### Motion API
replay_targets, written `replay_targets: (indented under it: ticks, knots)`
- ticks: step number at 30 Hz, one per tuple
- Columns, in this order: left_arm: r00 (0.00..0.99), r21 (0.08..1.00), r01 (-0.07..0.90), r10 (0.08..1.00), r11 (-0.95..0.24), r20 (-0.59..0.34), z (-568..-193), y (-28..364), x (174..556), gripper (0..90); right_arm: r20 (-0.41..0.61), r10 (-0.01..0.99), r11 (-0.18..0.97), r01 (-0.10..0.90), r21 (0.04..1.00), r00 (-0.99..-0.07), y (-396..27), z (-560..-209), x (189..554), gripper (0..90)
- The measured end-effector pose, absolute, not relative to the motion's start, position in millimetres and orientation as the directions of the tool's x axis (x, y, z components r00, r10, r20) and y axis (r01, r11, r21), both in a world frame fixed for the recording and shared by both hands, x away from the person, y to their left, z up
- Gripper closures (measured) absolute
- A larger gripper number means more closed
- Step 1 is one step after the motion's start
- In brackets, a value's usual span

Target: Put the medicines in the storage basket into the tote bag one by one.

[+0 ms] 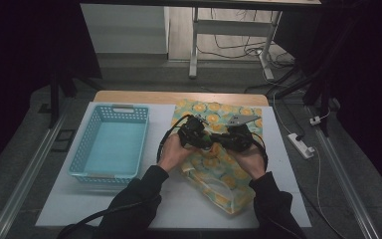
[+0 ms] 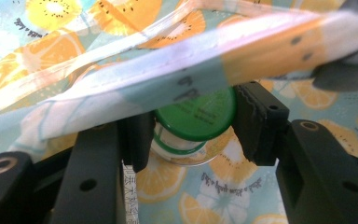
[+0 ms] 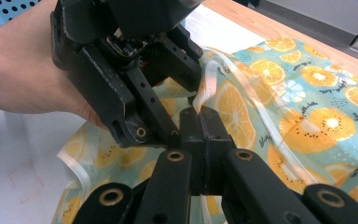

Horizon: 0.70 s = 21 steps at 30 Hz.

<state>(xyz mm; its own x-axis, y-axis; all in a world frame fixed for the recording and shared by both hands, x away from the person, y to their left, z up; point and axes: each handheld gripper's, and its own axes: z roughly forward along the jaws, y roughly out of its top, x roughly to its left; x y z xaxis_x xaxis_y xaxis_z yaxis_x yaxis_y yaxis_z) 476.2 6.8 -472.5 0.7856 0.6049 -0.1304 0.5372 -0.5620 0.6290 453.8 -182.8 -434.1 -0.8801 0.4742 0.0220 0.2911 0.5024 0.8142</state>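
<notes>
A fruit-print bag [image 1: 219, 174] with orange slices lies on the table. My left gripper [image 1: 205, 141] reaches under the bag's raised edge [image 2: 177, 74]. Its jaws are shut on the green cap [image 2: 198, 112] of a small clear bottle, one pad on each side. From the right, my right gripper [image 1: 221, 140] meets the left one over the bag. In the right gripper view that gripper [image 3: 200, 126] is shut on the bag's pale trim strip [image 3: 207, 79] and holds the edge up. The left gripper's black body [image 3: 121, 79] and the hand [image 3: 23, 70] holding it are close in front.
A light blue perforated basket [image 1: 122, 110] stands on the left of the white table top [image 1: 179, 204], with nothing in it. A wooden strip [image 1: 179, 97] runs along the far edge. On the floor at the right lies a power strip [image 1: 301, 144] with cables.
</notes>
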Motion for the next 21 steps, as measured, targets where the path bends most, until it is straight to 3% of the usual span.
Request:
replay_targets:
  ticks: [9,21]
  knots:
    - [0.785,0.659,0.53,0.603,-0.534,-0.142,-460.6,16.2,468.0,30.5,0.019,0.474,0.502,0.288,0.816,-0.881,-182.9,-434.1,453.9,90.0]
    - [0.808,0.685,0.514,0.559,-0.517,-0.184,-456.2,32.5,448.7,18.8,0.019,0.467,0.506,0.285,0.814,-0.884,-180.5,-434.1,452.4,90.0]
